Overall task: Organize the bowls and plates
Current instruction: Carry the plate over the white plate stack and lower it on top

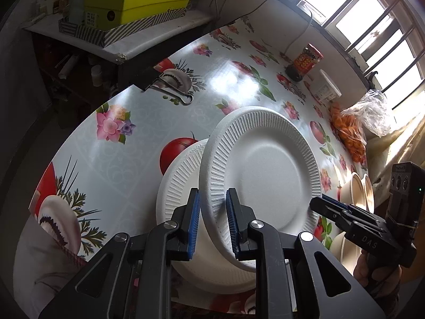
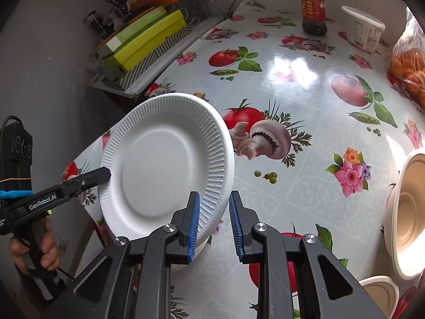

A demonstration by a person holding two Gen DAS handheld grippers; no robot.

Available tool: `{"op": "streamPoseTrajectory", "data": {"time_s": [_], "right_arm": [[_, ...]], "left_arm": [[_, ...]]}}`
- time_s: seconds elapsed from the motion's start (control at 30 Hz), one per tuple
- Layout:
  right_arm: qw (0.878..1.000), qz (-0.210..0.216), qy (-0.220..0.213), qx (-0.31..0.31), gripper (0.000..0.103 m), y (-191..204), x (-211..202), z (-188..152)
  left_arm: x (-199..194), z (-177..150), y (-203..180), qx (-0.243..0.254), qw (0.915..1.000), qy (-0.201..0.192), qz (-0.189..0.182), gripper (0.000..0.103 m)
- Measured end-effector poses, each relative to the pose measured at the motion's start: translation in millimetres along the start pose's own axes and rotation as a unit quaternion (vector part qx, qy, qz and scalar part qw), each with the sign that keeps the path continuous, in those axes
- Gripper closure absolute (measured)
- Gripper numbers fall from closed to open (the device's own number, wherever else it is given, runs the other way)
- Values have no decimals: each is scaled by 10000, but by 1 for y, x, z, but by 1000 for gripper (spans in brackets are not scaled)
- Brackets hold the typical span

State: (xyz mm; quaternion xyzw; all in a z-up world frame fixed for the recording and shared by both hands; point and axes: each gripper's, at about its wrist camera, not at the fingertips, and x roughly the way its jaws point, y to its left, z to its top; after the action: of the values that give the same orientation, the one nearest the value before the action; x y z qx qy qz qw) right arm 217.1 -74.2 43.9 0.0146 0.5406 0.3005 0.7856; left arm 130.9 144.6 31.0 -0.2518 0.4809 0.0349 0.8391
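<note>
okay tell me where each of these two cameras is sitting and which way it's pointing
Left wrist: rides the left tool, looking along its fingers at the tilted foam plate whose rim sits between them; the right tool and holding hand show at right.
Right wrist: rides the right tool, facing the same plate; the left tool and hand show at left.
Shared: plate, floral table, sauce jar.

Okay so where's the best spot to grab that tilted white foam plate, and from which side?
Grip the ribbed rim of the tilted plate at its near edge, coming in from the person's side. The plate leans up off the stack of plates, so that thin rim is exposed, and the left gripper already straddles it there.
</note>
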Motion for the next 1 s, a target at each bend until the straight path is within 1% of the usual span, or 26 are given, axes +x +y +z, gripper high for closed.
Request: {"op": "streamPoseTrajectory", "data": {"time_s": [0.4,0.8,1.0], "right_arm": [[9997,67,175,-146,81,14,13,-13],[9996,13,222,-169,81,16,16,-15],[9995,-9,257,-178,81,17,20,-15]], "left_arm": [[-2,-16,20,-159,9998,70,90,82],[1,-22,23,-115,9997,121,178,82],[4,-24,27,-173,9995,172,177,82]]}}
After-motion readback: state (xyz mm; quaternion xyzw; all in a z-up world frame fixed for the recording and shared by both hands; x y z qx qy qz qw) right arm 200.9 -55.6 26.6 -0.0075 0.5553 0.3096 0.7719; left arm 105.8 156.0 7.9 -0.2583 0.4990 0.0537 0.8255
